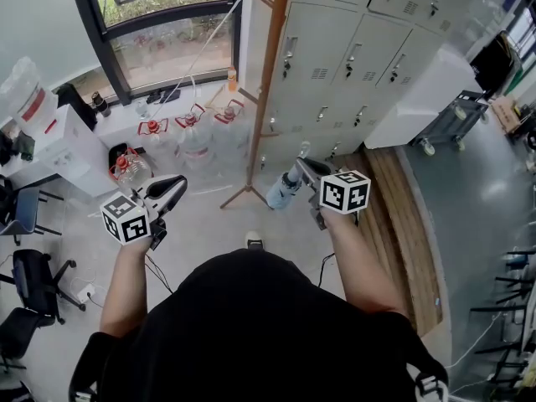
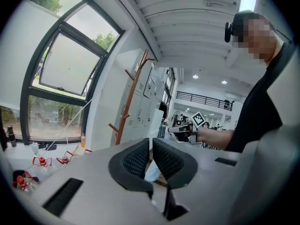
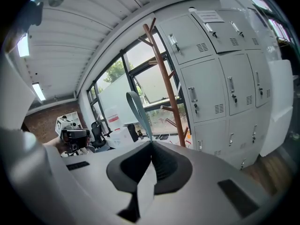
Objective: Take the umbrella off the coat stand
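Since the right gripper (image 1: 308, 172) is pinched shut on the strap (image 3: 136, 108) of the one umbrella (image 1: 283, 193), that folded umbrella appears off the hooks, just right of the single coat stand (image 1: 270, 82), low near its feet, long axis slanting down-left; the left gripper (image 1: 172, 189), jaws nearly together on nothing, lies farther off.

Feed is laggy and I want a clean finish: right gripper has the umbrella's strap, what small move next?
Probably draw the right gripper back toward your body. Its jaws are shut on the strap, whose loop stands free, and the umbrella hangs close beside the coat stand, so backing away should clear it.
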A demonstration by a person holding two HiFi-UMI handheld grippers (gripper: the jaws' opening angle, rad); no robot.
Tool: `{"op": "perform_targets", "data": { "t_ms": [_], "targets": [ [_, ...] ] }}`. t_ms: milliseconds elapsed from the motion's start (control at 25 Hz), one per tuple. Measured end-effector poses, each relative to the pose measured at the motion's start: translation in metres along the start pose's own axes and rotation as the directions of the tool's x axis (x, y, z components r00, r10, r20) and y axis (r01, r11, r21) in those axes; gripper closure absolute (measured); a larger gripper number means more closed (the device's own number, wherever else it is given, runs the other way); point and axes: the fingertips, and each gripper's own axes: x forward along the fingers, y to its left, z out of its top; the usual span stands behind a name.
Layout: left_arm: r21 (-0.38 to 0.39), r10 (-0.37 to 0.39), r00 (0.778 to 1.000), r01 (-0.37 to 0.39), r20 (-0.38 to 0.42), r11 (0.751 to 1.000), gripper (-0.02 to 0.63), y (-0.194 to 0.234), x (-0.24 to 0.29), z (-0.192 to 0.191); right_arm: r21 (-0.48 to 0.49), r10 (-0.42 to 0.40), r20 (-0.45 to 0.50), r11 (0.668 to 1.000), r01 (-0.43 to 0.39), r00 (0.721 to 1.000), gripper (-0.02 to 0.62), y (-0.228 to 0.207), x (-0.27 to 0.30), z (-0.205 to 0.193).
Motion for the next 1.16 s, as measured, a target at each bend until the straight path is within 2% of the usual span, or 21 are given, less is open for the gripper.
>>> {"op": "perform_targets", "data": {
  "t_ms": [440, 1160],
  "targets": [
    [-0.007, -0.007, 1.0, 0.007, -0.01, 1.0, 0.575, -0.02, 0.002, -0.011, -0.002, -0.014, 0.008, 1.0, 0.014, 1.0, 0.578, -0.001, -0.027, -0.007],
    [0.006, 0.004, 1.0, -0.004, -0.01, 1.0, 0.575, -0.023, -0.001, -0.017, 0.012, -0.006, 0.011, 1.0, 0.006, 1.0, 0.578, 0.002, -0.034, -0.007]
  ]
}}
